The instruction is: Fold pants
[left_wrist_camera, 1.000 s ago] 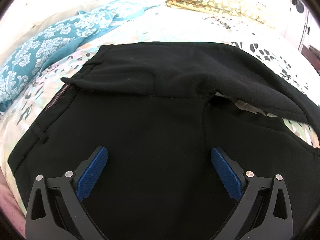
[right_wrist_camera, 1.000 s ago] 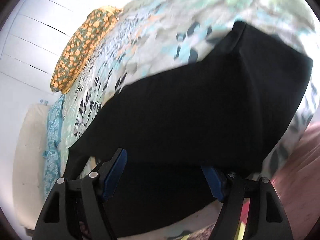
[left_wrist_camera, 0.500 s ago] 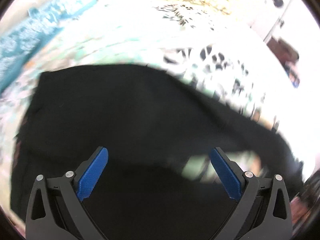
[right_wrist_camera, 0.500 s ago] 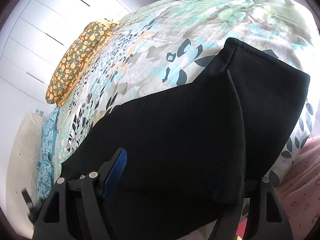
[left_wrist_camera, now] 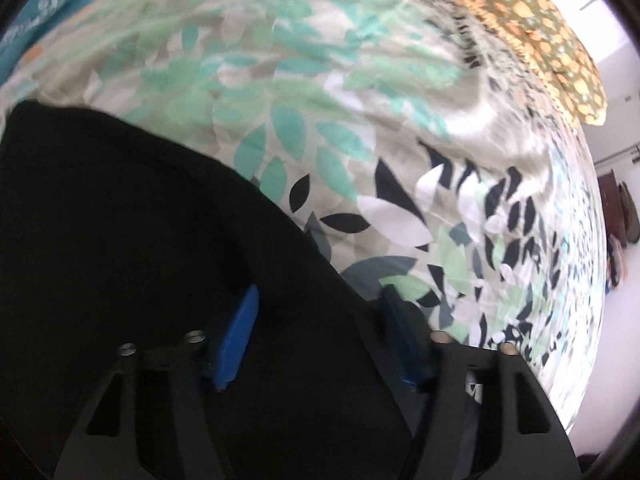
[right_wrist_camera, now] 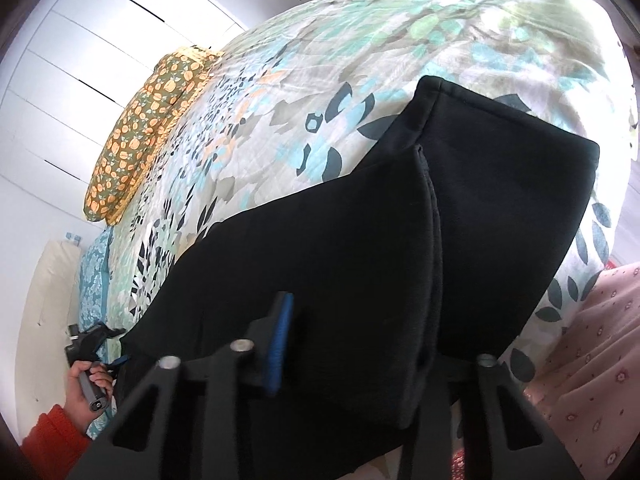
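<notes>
Pants: black pants [right_wrist_camera: 400, 264] lie on the leaf-print bedspread [right_wrist_camera: 360, 60], filling the lower centre of the right wrist view; in the left wrist view the same cloth [left_wrist_camera: 120, 240] fills the lower left
Fold: one leg lies over the other, its hem edge running down the middle of the right wrist view, the lower leg's hem reaching toward the upper right
Left gripper: the left gripper [left_wrist_camera: 320, 332] sits at the bottom of its view, blue pads [left_wrist_camera: 236, 340] drawn partway in with a ridge of black cloth between them; whether they pinch it cannot be told. It also shows small at the lower left of the right wrist view, at the far end of the pants
Right gripper: the right gripper [right_wrist_camera: 360, 344] sits at the bottom centre, only the left blue pad [right_wrist_camera: 278, 344] visible, the other finger hidden under the draped cloth; grip state cannot be told
Left hand: a hand [right_wrist_camera: 86, 386] with an orange sleeve holds the left gripper's handle, lower left edge
Bedding: orange-patterned pillow [right_wrist_camera: 140, 136] upper left; teal cloth [right_wrist_camera: 94, 280] at left; pink flowered fabric [right_wrist_camera: 592, 360] lower right
Room: white panelled wall [right_wrist_camera: 80, 60] upper left
</notes>
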`<state>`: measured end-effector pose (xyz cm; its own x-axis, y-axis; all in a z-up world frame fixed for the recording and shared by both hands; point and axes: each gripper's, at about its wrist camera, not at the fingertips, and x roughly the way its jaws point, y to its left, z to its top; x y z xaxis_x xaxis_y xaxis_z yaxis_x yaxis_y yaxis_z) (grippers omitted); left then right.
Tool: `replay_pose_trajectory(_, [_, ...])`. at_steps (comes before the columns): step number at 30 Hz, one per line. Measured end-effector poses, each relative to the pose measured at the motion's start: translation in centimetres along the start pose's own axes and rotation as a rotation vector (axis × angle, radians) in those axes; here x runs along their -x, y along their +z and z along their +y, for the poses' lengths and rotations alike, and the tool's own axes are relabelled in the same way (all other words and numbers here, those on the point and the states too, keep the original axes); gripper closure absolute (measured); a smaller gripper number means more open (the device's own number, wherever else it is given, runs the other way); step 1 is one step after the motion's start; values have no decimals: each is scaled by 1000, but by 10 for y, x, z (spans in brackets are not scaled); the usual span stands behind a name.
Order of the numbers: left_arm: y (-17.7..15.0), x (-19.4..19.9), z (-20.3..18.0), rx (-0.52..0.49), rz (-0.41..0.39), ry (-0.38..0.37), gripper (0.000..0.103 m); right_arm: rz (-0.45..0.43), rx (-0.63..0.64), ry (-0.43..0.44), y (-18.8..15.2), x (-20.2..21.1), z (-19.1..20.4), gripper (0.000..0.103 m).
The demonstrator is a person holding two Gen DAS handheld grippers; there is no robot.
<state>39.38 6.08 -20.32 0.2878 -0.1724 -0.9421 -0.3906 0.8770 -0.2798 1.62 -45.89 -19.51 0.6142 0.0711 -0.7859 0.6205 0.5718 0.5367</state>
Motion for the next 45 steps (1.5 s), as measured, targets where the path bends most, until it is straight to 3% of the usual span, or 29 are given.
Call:
replay_pose_trajectory(2, [2, 0, -1, 15, -29, -4, 62, 4, 14, 7, 0, 0, 3, 87])
replay_pose_trajectory(3, [2, 1, 2, 19, -27, -22, 96, 4, 21, 10, -1, 0, 5, 88])
replay_pose_trajectory(4, [2, 1, 4, 30, -10, -63, 98, 4, 29, 11, -1, -1, 8, 90])
replay_pose_trajectory(16, [-33, 66, 44, 14, -72, -210, 99, -10, 65, 49, -7, 8, 14, 93])
replay_pose_trajectory(21, [-51, 94, 47, -9, -96, -221, 99, -21, 35, 101, -5, 15, 8, 93])
replay_pose_trajectory(28, [-79, 162, 63, -61, -167, -332, 99, -31, 47, 192, 17, 35, 18, 93])
replay_pose_trajectory(33, [-123, 206, 91, -118, -225, -355, 99, -22, 194, 253, 53, 55, 45, 94])
replay_pose_trajectory(35, [-143, 216, 103, -118, -232, -362, 99, 3, 290, 227, 69, 62, 52, 94])
replay_pose_trajectory(38, [-196, 217, 123, -149, -206, -339, 99, 80, 365, 112, 91, 59, 37, 94])
replay_pose_trajectory(42, [-254, 189, 133, -235, -82, -273, 99, 199, 340, -70, 102, 40, -2, 93])
replay_pose_trajectory(45, [-274, 166, 136, -239, 18, -264, 99, 251, 325, -117, 97, 29, -22, 93])
